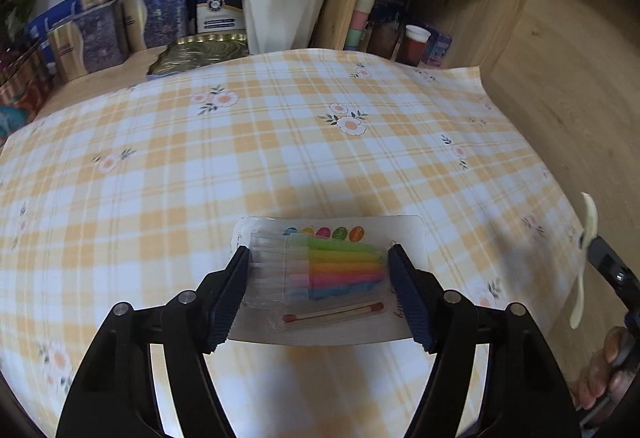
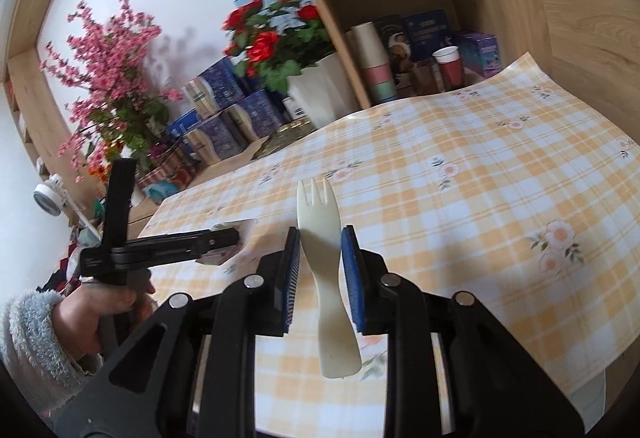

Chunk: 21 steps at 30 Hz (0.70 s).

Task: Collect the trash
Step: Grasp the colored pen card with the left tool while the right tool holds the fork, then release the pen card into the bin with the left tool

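Observation:
My left gripper point(image 1: 319, 250) is shut on a clear blister pack of coloured candles point(image 1: 344, 266) with a match along its lower edge. Its pads press on both sides of the pack, just above the yellow checked tablecloth point(image 1: 280, 142). My right gripper point(image 2: 321, 232) is shut on a cream plastic fork point(image 2: 320, 214), tines pointing away and handle hanging down toward me. In the right wrist view the left gripper point(image 2: 224, 238) reaches in from the left with the pack point(image 2: 222, 258), held by a hand in a fluffy sleeve point(image 2: 36, 334). The fork point(image 1: 584, 262) also shows at the left wrist view's right edge.
At the back stand a white vase of red roses point(image 1: 280, 10), blue gift boxes point(image 1: 100, 34) and a gold tray point(image 1: 200, 52). A wooden shelf holds stacked paper cups point(image 2: 376, 54) and a red cup point(image 2: 450, 68). Pink blossoms point(image 2: 108, 78) rise at the left. The cloth's corner overhangs on the right point(image 1: 476, 72).

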Motion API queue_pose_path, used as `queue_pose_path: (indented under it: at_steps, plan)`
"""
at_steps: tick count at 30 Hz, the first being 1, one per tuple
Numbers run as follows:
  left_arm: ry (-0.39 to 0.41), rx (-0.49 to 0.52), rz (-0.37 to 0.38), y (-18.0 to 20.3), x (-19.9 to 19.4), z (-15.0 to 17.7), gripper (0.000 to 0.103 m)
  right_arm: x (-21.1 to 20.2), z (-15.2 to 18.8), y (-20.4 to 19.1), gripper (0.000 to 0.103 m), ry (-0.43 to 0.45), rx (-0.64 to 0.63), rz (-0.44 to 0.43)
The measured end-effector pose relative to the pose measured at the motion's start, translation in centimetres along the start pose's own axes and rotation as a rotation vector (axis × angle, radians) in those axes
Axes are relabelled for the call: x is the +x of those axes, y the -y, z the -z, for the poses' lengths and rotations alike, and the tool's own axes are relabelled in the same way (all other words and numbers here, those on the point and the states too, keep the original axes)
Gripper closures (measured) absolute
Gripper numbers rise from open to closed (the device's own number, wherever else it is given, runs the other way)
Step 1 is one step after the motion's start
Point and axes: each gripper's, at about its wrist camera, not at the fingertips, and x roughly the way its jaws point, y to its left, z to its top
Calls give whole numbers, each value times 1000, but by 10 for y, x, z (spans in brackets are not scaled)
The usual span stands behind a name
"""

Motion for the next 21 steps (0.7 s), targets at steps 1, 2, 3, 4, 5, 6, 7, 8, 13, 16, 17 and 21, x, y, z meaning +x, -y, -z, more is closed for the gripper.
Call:
queue_pose_path:
  at_steps: [1,2,3,4,5,6,7,8,13,16,17,21]
  plan:
    - [7,-6,6,-3,-11,7,35,-4,3,-7,78,-4,-5,-10]
    - [13,-11,11,-5,-22,15,35,-8,7,-14,78,-7,-9,-20]
    - [21,-15,18,-7,-37,25,35,-10,9,-19,78,-10,-11,-25]
    - [25,-17,28,-8,-50,35,35,-15,12,-26,78,-13,-16,-34]
    - [27,-16,33,-9,-57,40,35,-19,15,-33,78,-15,-22,-40]
    - [33,-15,40,-9,-70,50,35,-24,19,-40,78,-17,-28,-47]
    - [35,-12,51,-8,-82,59,35,-29,23,-46,78,-18,-32,-53]
    - [40,-7,61,-7,-94,68,35,-33,26,-51,78,-21,-35,-57]
    - [56,35,86,7,-133,112,35,-58,44,-74,78,-32,-67,-71]
    - [52,74,96,18,-144,142,35,-73,57,-83,78,-37,-83,-76]
    - [34,81,105,22,-145,155,35,-77,61,-86,78,-39,-85,-75]
    - [-20,94,127,30,-143,189,35,-94,76,-92,78,-45,-97,-71]
